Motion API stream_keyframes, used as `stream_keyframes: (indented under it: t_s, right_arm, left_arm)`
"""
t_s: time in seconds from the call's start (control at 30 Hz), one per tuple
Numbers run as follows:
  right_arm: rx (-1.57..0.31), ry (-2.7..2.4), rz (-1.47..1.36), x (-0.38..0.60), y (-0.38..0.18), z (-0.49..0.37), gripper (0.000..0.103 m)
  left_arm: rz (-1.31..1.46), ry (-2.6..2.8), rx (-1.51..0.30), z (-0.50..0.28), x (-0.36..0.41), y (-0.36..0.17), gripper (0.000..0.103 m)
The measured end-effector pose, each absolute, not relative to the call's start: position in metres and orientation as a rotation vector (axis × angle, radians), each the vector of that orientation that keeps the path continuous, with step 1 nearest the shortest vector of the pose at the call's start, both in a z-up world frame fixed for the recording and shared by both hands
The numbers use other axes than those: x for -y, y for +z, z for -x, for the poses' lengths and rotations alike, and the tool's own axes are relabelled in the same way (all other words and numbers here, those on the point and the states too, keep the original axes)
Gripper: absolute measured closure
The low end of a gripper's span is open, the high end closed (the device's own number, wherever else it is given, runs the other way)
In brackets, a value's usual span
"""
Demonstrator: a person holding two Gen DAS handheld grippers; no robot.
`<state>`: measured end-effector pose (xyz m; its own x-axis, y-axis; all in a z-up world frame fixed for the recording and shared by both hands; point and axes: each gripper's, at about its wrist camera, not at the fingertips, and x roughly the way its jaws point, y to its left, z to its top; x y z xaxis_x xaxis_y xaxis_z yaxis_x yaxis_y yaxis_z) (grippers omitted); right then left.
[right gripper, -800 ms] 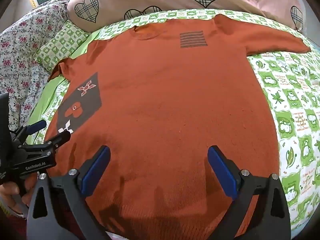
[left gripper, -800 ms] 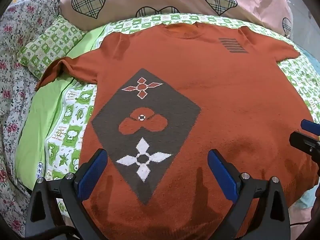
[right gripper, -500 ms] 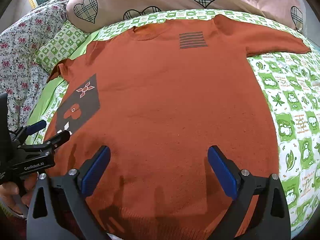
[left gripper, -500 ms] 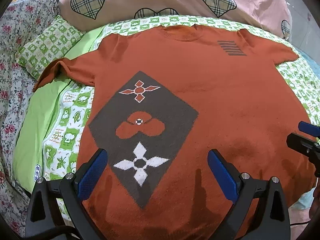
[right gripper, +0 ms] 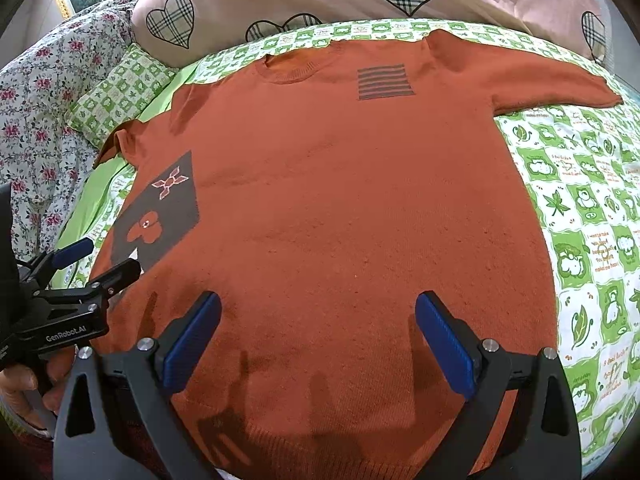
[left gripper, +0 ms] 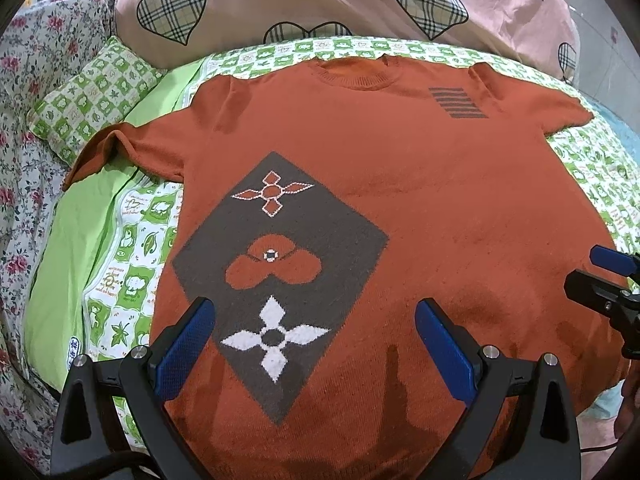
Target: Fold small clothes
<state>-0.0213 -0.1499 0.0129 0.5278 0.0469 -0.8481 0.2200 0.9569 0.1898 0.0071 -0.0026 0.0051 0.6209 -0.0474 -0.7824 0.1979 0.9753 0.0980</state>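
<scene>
An orange short-sleeved knit sweater [left gripper: 420, 208] lies flat, front up, on the bed, collar at the far side; it also shows in the right wrist view [right gripper: 340, 220]. It has a grey diamond patch [left gripper: 276, 264] with flower motifs on its left side and a grey striped patch [right gripper: 384, 81] near the right shoulder. My left gripper [left gripper: 314, 344] is open and empty above the lower left of the sweater. My right gripper [right gripper: 318, 340] is open and empty above the lower middle, near the hem [right gripper: 340, 456].
The bed has a green-and-white patterned sheet [right gripper: 592, 240]. A pink pillow with plaid hearts [left gripper: 320, 0] lies beyond the collar. A small green patterned pillow [left gripper: 92, 92] and a floral quilt [left gripper: 24, 160] lie at the left.
Both grippers have drawn back a little toward the hem and risen slightly, so more of the sweater shows. The sweater has not moved. Both grippers stay open.
</scene>
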Motion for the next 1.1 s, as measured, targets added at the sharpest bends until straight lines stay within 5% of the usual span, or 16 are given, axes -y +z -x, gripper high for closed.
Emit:
stream_keyframes:
  t_s: [1.1]
  right_arm:
    - [-1.006,-0.113,-0.317,0.169,0.017,0.010,0.005]
  left_arm:
    - [-0.188,-0.151,-0.901,-0.028,0.017,0.004,0.003]
